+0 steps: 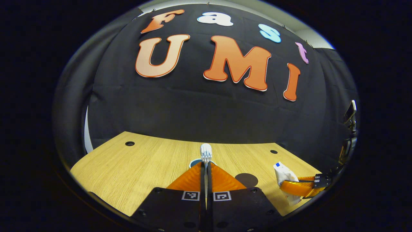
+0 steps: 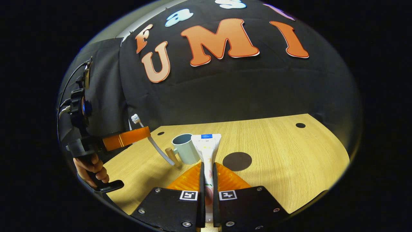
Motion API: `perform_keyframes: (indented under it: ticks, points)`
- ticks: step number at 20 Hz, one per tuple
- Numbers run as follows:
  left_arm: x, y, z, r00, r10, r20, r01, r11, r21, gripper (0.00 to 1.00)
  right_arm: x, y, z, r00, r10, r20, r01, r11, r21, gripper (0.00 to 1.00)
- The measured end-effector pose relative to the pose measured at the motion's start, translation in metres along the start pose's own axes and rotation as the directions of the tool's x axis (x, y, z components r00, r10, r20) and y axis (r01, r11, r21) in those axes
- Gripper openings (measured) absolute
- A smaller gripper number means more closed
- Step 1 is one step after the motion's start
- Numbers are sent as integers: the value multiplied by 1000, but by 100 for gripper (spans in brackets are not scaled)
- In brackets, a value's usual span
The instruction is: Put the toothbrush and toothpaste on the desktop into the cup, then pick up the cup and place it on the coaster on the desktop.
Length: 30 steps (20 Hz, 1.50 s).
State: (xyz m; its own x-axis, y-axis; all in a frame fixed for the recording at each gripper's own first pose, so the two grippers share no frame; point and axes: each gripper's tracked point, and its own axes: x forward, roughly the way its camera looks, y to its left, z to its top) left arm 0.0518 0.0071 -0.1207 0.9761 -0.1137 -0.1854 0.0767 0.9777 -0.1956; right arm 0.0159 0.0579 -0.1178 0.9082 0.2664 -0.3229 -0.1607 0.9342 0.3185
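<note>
My left gripper (image 1: pixel 206 167) is shut on a white toothbrush (image 1: pixel 206 152), whose bristle head sticks up past the fingertips. Just behind it shows the rim of the pale blue cup (image 1: pixel 194 163). In the right gripper view, that left gripper (image 2: pixel 141 134) holds the toothbrush (image 2: pixel 154 144) tilted in the air, left of the cup (image 2: pixel 185 147). My right gripper (image 2: pixel 207 165) is shut on the white toothpaste tube (image 2: pixel 207 146), held over the table in front of the cup. The dark round coaster (image 2: pixel 237 161) lies flat to the cup's right. The right gripper (image 1: pixel 291 186) with the toothpaste (image 1: pixel 285 176) also appears at the left gripper view's right edge.
The wooden desktop (image 2: pixel 283 151) has small round holes near its back corners (image 2: pixel 300 125). The cup has a wooden handle (image 2: pixel 172 156) pointing left. A hand (image 2: pixel 93 170) grips the left gripper's handle. A mounted device (image 1: pixel 350 112) stands at the far right.
</note>
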Motion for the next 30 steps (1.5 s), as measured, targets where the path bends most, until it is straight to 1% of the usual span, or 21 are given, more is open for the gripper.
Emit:
perform_keyframes:
  ticks: [4,8,12,16,20,26,30]
  points:
    - [9,4,33,999,4,52,-3,1000,-19,0,3,0,19,999,-1,36,1,1000,-13,10]
    - [21,5,64,995,4,98,-3,1000,-9,0,8,-2,31,999,1,54,0,1000,-16,10]
    - [43,0,76,994,-6,109,4,1000,19,0,18,-7,45,997,-5,71,6,1000,-15,10]
    - [73,-5,60,998,-17,68,14,999,48,1,20,-9,51,996,-16,92,18,999,-27,10]
    - [95,1,42,1000,-9,29,7,999,50,1,41,-6,73,994,-3,108,6,1000,-29,10]
    - [118,9,3,998,-6,-65,7,1000,26,0,49,13,75,995,22,101,-16,998,-55,10]
    - [131,11,-15,993,1,-114,4,999,48,1,53,15,74,995,24,92,-19,998,-58,10]
